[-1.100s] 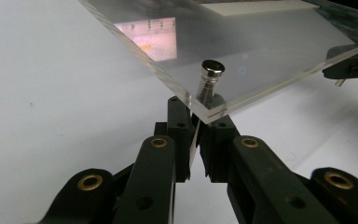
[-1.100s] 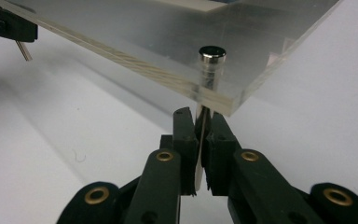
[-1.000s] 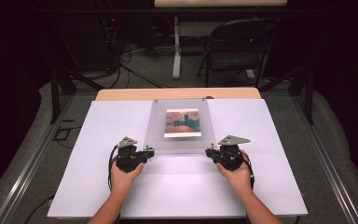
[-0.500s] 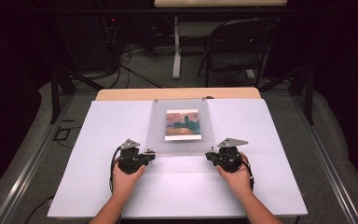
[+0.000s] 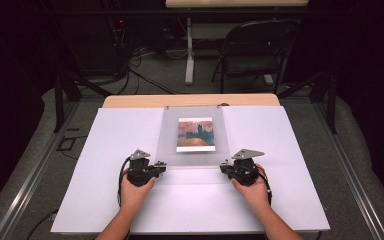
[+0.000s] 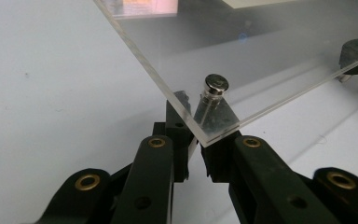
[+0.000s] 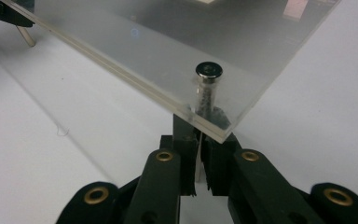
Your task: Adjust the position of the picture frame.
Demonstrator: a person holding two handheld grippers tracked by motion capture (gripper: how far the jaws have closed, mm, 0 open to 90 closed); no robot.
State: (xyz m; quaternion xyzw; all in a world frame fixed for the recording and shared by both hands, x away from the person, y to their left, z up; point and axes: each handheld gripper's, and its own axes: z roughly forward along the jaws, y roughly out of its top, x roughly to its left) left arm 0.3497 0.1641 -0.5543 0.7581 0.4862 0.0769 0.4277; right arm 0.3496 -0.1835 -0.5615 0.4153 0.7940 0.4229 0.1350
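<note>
1. Frame point(image 5: 192, 150) of clear plastic, lying flat-ish at the middle of the white desk point(image 5: 290, 150), near edge just ahead of both hands and standing a little off the surface.
2. Left gripper point(image 5: 160, 166) narrow, clamped on the metal post point(image 6: 214, 91) under the near left corner point(image 6: 200, 135); right gripper point(image 5: 225, 167) just as narrow, pinching the matching post point(image 7: 208, 79) at the near right corner.
3. Judged so far: both corners grasped, lifting barely begun; raising and moving the frame not yet done.
4. Small painted picture point(image 5: 195, 134) sandwiched inside, toward the far half.
5. Bare desk on either side, nothing blocking a lift.
6. Farther off, a folding chair point(image 5: 252, 50) and loose cables point(image 5: 145, 75) on the floor, well apart from the work.
</note>
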